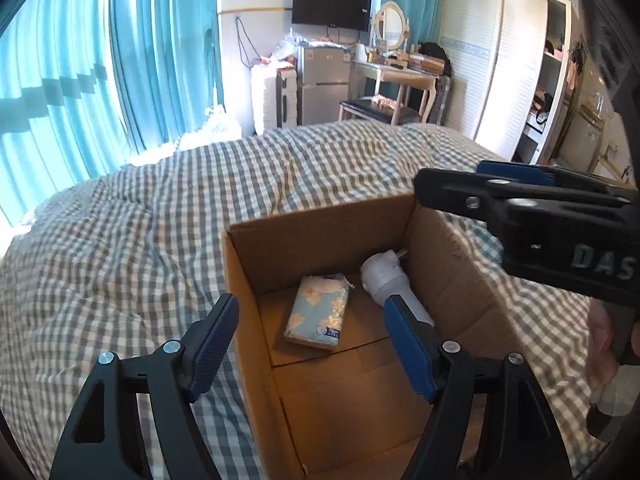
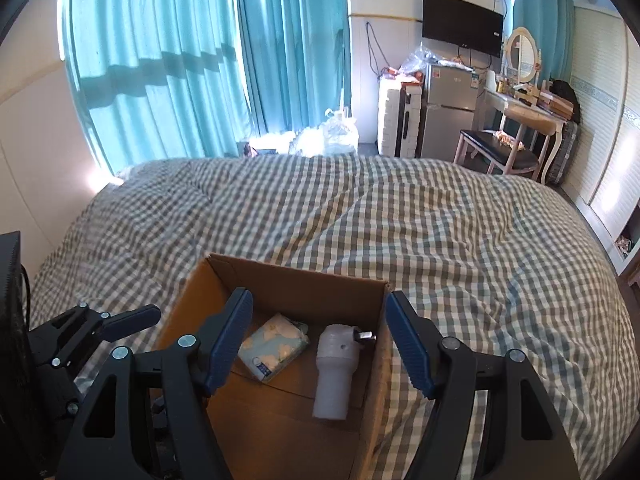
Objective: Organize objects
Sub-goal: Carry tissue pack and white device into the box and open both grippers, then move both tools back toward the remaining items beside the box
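An open cardboard box (image 1: 316,248) (image 2: 316,292) stands on the checked bed cover (image 1: 140,248). On its floor lie a pale blue flowered tissue pack (image 1: 318,312) (image 2: 272,344) and, to its right, a white plastic cylinder (image 1: 380,276) (image 2: 334,372). My left gripper (image 1: 312,340) hovers over the box's near left part, jaws wide open, nothing between the blue pads. My right gripper (image 2: 320,340) hangs open above the cylinder without touching it. In the left wrist view the right gripper (image 1: 452,178) appears over the box's right wall, held by a hand (image 1: 600,344). The left gripper (image 2: 120,324) shows at the lower left of the right wrist view.
The bed cover (image 2: 440,240) stretches wide around the box. Teal curtains (image 2: 168,60) hang behind the bed. Past its foot are a small fridge (image 2: 448,120), a dressing table with mirror (image 2: 520,104), a chair (image 2: 496,152) and a wall TV (image 2: 462,24). A wardrobe (image 1: 512,72) stands right.
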`<control>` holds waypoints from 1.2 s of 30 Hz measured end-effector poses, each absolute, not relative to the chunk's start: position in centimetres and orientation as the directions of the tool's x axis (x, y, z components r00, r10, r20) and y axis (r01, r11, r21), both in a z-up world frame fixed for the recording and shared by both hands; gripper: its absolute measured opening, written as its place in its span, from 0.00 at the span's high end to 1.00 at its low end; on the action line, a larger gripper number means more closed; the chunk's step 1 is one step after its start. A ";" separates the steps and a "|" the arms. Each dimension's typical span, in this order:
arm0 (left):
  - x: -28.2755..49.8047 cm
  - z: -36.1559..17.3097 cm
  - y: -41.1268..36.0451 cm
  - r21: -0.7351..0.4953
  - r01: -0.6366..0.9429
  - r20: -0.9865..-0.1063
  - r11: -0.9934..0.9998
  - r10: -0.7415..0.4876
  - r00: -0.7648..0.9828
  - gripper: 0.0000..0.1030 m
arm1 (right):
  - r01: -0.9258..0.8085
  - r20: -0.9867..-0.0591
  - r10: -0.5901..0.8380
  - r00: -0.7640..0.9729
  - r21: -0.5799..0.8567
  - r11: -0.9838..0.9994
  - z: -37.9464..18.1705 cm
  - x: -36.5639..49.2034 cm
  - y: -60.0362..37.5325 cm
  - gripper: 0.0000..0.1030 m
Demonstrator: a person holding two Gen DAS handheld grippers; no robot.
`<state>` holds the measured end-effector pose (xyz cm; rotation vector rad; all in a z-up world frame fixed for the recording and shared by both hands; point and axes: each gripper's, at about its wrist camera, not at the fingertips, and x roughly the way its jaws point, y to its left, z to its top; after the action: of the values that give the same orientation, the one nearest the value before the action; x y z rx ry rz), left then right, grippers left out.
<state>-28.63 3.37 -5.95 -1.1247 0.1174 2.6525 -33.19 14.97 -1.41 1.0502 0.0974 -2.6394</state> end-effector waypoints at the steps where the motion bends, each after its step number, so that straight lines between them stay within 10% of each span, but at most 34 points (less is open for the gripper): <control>1: -28.0 -5.1 3.4 -0.023 -0.258 -0.706 -0.966 0.199 -0.680 0.19 | 0.297 -0.671 -0.246 -0.699 0.041 -0.954 -0.5 -32.6 15.2 0.30; 17: -17.4 6.5 1.9 -0.012 -0.166 -0.577 -0.986 0.142 -0.805 0.02 | 0.241 -0.503 -0.205 -0.840 -0.006 -0.971 11.6 -18.8 18.9 0.08; 36: -6.8 11.6 0.5 0.047 -0.086 -0.484 -0.995 0.052 -0.873 0.00 | 0.253 -0.410 -0.200 -0.890 -0.079 -0.964 16.3 -6.0 20.1 0.04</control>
<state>-6.78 0.47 11.62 -0.7654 0.1037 2.9712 -6.00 20.07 16.28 0.5965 0.1903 -2.8396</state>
